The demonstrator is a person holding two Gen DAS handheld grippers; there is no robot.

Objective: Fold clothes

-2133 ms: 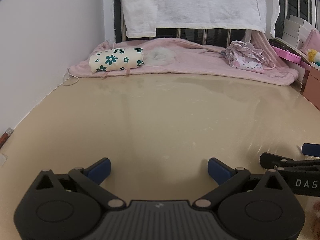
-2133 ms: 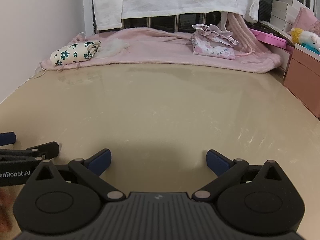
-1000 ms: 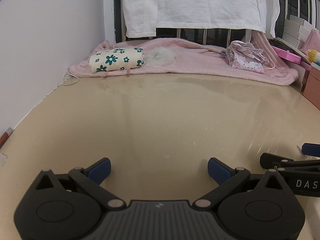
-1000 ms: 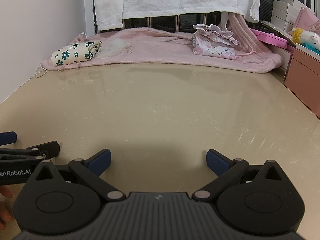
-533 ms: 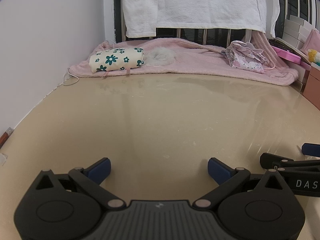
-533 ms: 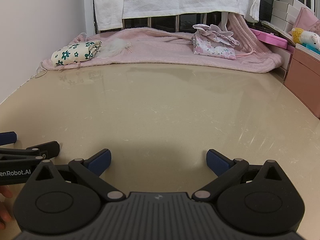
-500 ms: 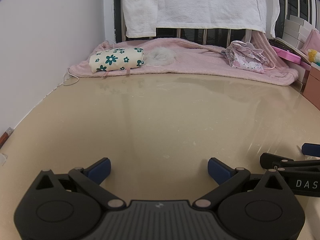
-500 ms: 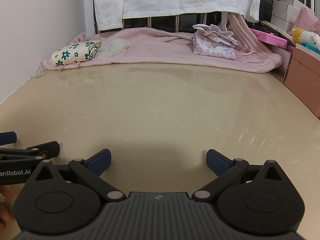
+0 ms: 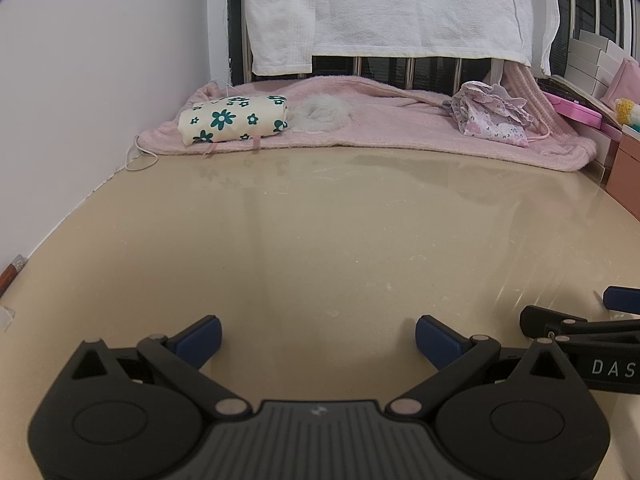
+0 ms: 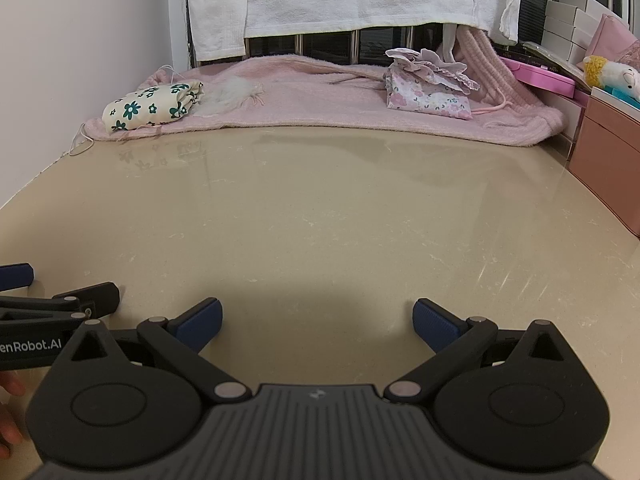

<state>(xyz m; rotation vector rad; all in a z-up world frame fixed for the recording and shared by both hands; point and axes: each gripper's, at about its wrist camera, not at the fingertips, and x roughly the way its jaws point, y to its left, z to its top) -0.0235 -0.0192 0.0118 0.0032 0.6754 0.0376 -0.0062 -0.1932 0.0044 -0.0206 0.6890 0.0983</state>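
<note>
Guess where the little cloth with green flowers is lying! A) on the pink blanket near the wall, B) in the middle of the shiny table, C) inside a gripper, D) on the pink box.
A: the flowered cloth lies folded on the pink blanket, at the wall end.

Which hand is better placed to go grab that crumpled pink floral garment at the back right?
Right, probably. The crumpled pink floral garment lies on the pink blanket to the right of centre, and the right tool sits on that side, open and empty. The left tool, also open, would have to cross over.
</note>
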